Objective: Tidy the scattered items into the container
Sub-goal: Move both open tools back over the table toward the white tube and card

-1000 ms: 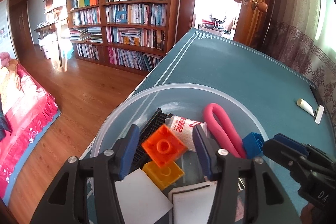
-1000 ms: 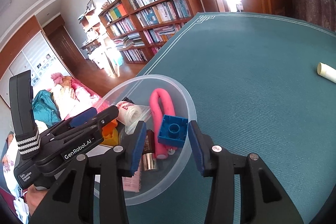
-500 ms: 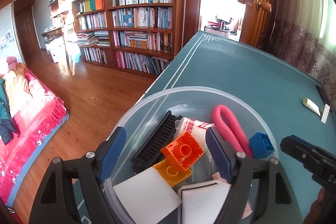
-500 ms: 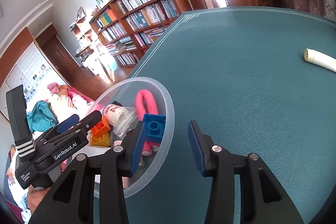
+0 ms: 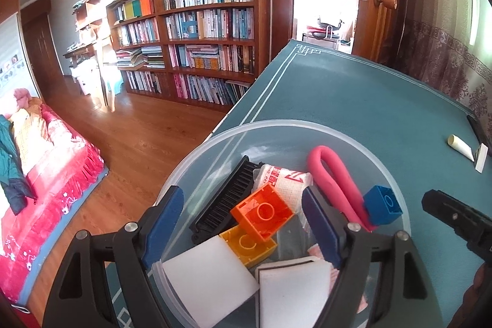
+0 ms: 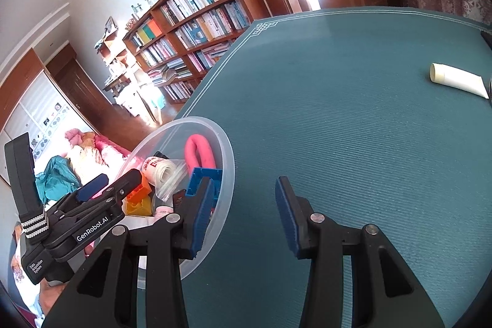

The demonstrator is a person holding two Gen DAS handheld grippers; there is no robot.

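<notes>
a clear plastic bowl (image 5: 353, 140) at the edge of a teal table (image 6: 353, 143) holds one orange brick (image 5: 261, 211), one yellow brick (image 5: 249, 245), one blue brick (image 5: 382, 205), one black comb (image 5: 224, 202), one pink looped tube (image 5: 335, 174), one wrapped bandage roll (image 5: 283, 177) and two white sponges (image 5: 209, 282). one white tube (image 6: 458, 80) lies on the table, well apart from the bowl. the left gripper (image 5: 243, 223) hovers over the bowl, jaws spread and empty; the right gripper (image 6: 243, 211) sits just beside the bowl's rim, jaws also apart, holding nothing.

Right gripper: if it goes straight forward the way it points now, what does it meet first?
Probably nothing soon: the right gripper faces bare green table mat. The white tube lies off to the right.
</notes>
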